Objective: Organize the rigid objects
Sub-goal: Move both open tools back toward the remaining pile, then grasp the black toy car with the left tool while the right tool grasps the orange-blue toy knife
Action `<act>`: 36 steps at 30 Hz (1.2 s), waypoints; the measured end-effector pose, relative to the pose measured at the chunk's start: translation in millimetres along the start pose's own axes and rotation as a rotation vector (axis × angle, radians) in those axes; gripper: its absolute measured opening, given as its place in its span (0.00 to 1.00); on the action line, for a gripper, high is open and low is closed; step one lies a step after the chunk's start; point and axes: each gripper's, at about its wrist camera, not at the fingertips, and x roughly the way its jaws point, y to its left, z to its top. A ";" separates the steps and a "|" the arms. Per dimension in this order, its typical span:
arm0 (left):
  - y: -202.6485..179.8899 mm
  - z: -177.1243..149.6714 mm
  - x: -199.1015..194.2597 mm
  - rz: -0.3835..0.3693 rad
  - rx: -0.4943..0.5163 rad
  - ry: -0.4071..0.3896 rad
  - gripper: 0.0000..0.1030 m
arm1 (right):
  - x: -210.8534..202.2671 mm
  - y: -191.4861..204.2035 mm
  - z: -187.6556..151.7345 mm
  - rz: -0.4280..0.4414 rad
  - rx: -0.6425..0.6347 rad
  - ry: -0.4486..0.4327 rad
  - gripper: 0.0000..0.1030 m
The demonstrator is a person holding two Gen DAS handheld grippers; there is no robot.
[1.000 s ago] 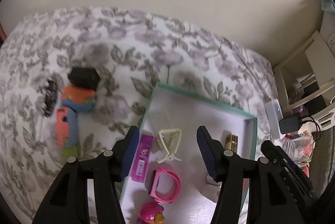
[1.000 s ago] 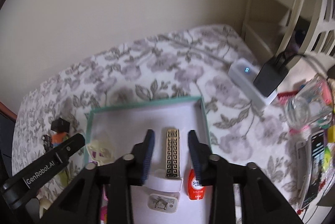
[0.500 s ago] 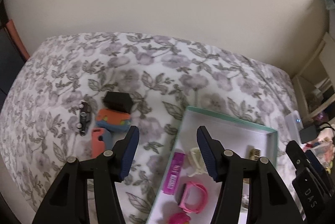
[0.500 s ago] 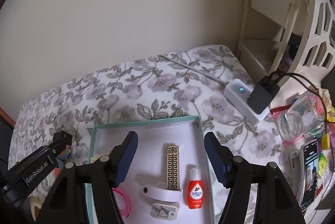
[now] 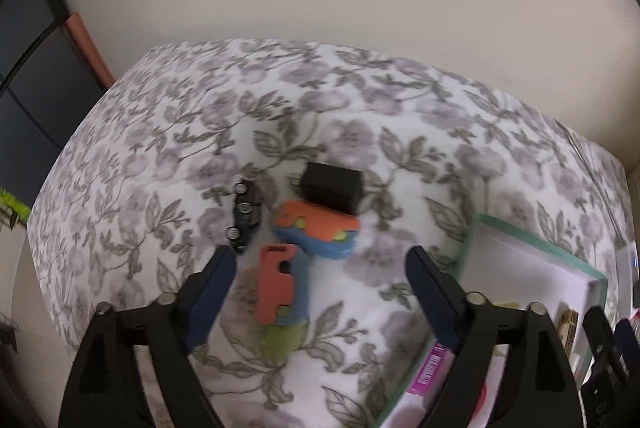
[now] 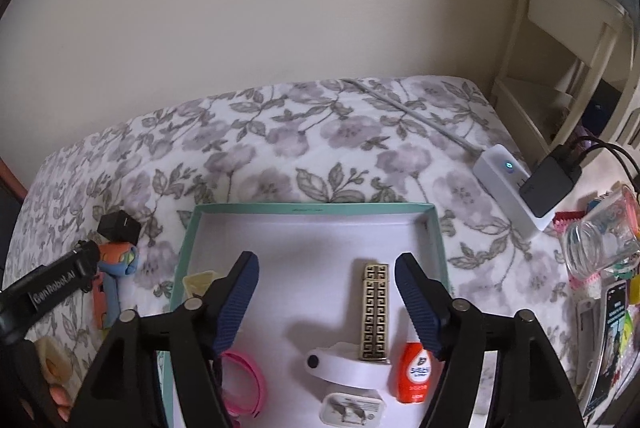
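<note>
My left gripper [image 5: 320, 260] hangs over the floral bedspread, jaws opening wide, nothing between them. Just past its fingertips lie an orange-and-blue toy [image 5: 316, 230], a long orange, blue and green toy [image 5: 280, 284], a small black toy car [image 5: 244, 214] and a black box [image 5: 330, 186]. My right gripper [image 6: 327, 260] is above the teal box [image 6: 312, 208], jaws opening. Under it, untouched, lies a gold patterned bar [image 6: 376, 312]. Beside the bar are a red bottle [image 6: 414, 372], a white strap [image 6: 348, 368], a white plug [image 6: 352, 408], a pink watch [image 6: 244, 388] and a cream hair clip [image 6: 198, 280].
A white power strip [image 6: 500, 172] with a black adapter [image 6: 548, 184] and cables lies right of the box. Further right are a clear jar [image 6: 600, 244], a phone [image 6: 616, 320] and a white shelf [image 6: 560, 68]. The wall runs along the bed's far side.
The left gripper swung left from over the box to over the toys, and its jaws spread wide. The right gripper's jaws opened off the gold bar, which now lies in the box.
</note>
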 end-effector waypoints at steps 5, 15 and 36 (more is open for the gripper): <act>22.7 5.1 -2.4 0.010 -0.065 -0.013 0.97 | 2.1 19.5 -2.2 0.035 -0.017 -0.009 0.84; 81.3 12.3 -11.0 0.032 -0.151 -0.021 0.97 | -0.9 106.0 -19.1 0.167 -0.171 -0.008 0.84; 166.0 8.6 56.5 -0.171 -0.125 0.066 0.97 | 46.2 213.6 -58.1 0.330 -0.290 0.136 0.84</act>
